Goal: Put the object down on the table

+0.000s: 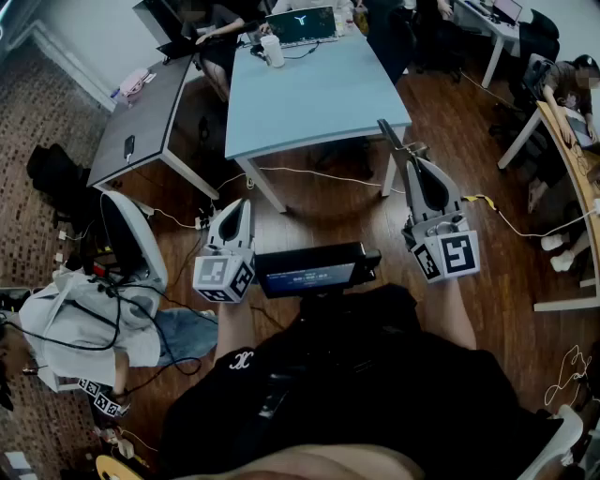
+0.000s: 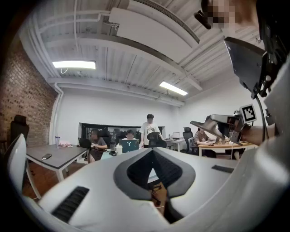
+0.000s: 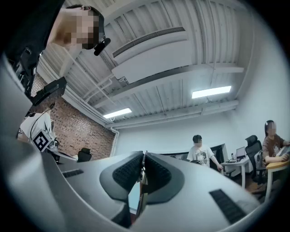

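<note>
- Fingers of the left gripper (image 2: 152, 150) meet at their tips. Behind the tips the dark pads bow apart into a diamond-shaped gap, and only floor shows through it.
- Fingers of the right gripper (image 3: 143, 153) are pressed together along the whole length of the ribbed pads.
- A thin pale sliver (image 3: 144, 158) sits in the seam between the right pads, just proud of the tips. It is too slim to tell whether it is the task's thing or part of the gripper, and no view shows any other object in either grasp.
- In the head view the left gripper (image 1: 247, 201) is at centre left and the right gripper (image 1: 382, 124) at centre right. Both point toward the top of the frame, each with its marker cube nearest the person.
- Both grippers hang over the dark wooden floor (image 1: 328, 202), short of the near edge of the light-blue tabletop (image 1: 309, 94) in the upper middle of the frame.
- At the far end of that tabletop are a white cup (image 1: 273, 50) and an open laptop (image 1: 302, 25).
- A grey tabletop (image 1: 141, 122) stands at the upper left.
- A black device with a lit screen (image 1: 317, 270) sits at the person's chest, between the two grippers.
</note>
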The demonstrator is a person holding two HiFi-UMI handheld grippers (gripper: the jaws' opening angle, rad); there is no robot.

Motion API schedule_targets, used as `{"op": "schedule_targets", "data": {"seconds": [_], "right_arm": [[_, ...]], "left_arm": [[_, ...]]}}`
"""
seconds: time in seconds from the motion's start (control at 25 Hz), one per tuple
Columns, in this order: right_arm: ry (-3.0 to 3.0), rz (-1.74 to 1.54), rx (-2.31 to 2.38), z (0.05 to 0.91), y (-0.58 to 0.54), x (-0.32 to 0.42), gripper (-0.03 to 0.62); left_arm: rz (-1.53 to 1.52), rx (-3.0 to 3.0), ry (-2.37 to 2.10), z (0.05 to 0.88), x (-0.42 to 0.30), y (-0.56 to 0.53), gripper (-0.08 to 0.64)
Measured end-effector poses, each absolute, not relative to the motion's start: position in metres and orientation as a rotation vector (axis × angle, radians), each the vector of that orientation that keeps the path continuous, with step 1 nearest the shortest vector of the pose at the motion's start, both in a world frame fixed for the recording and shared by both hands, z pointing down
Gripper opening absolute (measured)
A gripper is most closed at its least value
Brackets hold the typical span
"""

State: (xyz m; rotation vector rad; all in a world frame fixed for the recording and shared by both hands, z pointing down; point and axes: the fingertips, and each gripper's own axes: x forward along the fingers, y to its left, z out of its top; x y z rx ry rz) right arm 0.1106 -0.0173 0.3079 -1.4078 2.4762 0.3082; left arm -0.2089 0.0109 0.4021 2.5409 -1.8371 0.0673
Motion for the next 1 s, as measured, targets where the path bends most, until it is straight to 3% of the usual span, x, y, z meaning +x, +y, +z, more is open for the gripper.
{"op": "schedule_targets", "data": {"seconds": [0.52,1.0], "right_arm": [[2.479,0.288,-1.412,0.328,-0.056,0.088,0.009],[2.538,0.225,-1.352,0.35,-0.244,0.092,0.009]], "left_arm": [[0.097,2.519,-1.834,0.422,-0.235,-0.025,-0.002],[0.117,2.486,-1.898,0.418,-0.224,-0.196,-0.002]]}}
